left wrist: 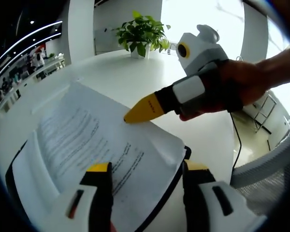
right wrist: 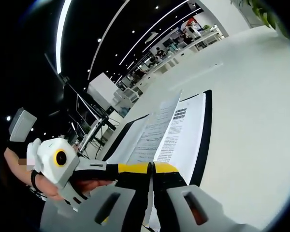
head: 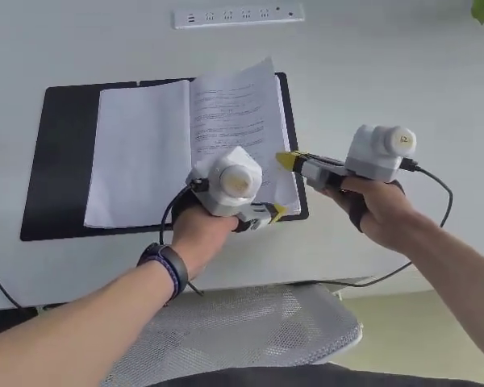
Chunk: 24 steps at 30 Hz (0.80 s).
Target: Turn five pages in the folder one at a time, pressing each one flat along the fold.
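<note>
Folder point(head: 64, 161) lay open on bench point(head: 371, 72) | right gripper point(right wrist: 151, 168) jaws pinched lifted page point(head: 234, 105) edge | left gripper point(left wrist: 147, 168) jaws gaped wide around page corner

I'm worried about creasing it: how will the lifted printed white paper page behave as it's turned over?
Probably floppy: the lifted printed white paper page bows where the right gripper appears to pinch its edge. Likely very light, so it may spring back unless pressed. Thin-looking, so a hard tug could crease it.
</note>
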### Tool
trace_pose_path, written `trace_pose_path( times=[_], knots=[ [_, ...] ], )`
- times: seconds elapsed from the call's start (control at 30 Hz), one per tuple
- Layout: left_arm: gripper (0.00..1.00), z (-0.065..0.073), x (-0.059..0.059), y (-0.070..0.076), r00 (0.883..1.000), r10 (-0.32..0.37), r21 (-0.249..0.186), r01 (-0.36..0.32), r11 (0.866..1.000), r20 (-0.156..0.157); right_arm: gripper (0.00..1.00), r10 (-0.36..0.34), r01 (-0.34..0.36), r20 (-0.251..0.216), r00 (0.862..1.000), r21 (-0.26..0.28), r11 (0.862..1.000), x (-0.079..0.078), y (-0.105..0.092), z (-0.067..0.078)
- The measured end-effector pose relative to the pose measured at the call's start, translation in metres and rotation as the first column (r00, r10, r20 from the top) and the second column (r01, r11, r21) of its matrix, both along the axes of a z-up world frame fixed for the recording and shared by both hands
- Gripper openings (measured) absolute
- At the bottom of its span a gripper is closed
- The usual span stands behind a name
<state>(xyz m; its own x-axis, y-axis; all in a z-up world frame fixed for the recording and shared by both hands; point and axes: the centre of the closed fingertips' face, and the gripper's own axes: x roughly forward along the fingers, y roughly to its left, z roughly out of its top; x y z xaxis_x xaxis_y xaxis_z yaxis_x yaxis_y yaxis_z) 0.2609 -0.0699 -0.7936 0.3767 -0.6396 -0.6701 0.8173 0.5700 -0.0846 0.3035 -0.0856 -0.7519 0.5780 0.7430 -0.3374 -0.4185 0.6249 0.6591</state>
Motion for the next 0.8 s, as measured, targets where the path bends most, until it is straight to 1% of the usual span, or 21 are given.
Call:
trace_pose_path(
  times=[0.07,0.13,0.2,0.27,0.3,0.33,0.37,0.4,0.47,0.67,0.8],
  knots=[
    [0.58,0.005,0.002,0.006,1.000,0.003,-0.002,-0.003,1.000,0.011,0.00,-0.006,0.006,0.001,1.000,0.001,1.000,0.000,-0.002,0.002],
    [0.60,0.013,0.003,0.012,1.000,0.012,-0.009,-0.012,1.000,0.020,0.00,-0.014,0.014,0.003,1.000,0.005,1.000,0.001,-0.003,0.004],
    [0.60,0.018,0.004,0.016,0.999,0.017,-0.011,-0.016,1.000,0.029,0.00,-0.025,0.025,-0.004,1.000,0.013,1.000,0.002,-0.005,0.005],
    [0.62,0.024,0.007,0.025,0.999,0.030,-0.019,-0.030,0.999,0.038,0.00,-0.028,0.028,-0.001,1.000,0.018,0.999,0.001,-0.004,0.008],
    [0.64,0.027,0.008,0.028,0.998,0.041,-0.031,-0.040,0.999,0.038,0.00,-0.025,0.025,0.003,1.000,0.018,1.000,0.001,-0.002,0.011],
    [0.63,0.028,0.008,0.030,0.998,0.045,-0.029,-0.044,0.999,0.039,0.00,-0.024,0.024,0.009,1.000,0.015,1.000,0.000,-0.001,0.013],
    [0.63,0.031,0.010,0.034,0.997,0.050,-0.030,-0.049,0.998,0.053,0.00,-0.024,0.024,0.010,1.000,0.015,1.000,0.000,-0.001,0.014],
    [0.63,0.036,0.010,0.041,0.997,0.061,-0.034,-0.059,0.998,0.057,0.00,-0.026,0.025,0.015,1.000,0.023,0.999,0.001,0.000,0.017],
    [0.64,0.043,0.009,0.050,0.995,0.083,-0.050,-0.080,0.996,0.058,0.00,-0.025,0.024,0.034,0.999,0.041,0.999,0.001,0.005,0.026],
    [0.67,0.056,0.006,0.076,0.991,0.116,-0.061,-0.112,0.992,0.067,0.00,-0.016,0.012,0.065,0.998,0.055,0.998,0.003,0.014,0.042],
    [0.68,0.066,0.002,0.094,0.985,0.160,-0.090,-0.154,0.984,0.063,0.00,-0.004,-0.003,0.089,0.996,0.071,0.997,0.003,0.024,0.056]
  ],
)
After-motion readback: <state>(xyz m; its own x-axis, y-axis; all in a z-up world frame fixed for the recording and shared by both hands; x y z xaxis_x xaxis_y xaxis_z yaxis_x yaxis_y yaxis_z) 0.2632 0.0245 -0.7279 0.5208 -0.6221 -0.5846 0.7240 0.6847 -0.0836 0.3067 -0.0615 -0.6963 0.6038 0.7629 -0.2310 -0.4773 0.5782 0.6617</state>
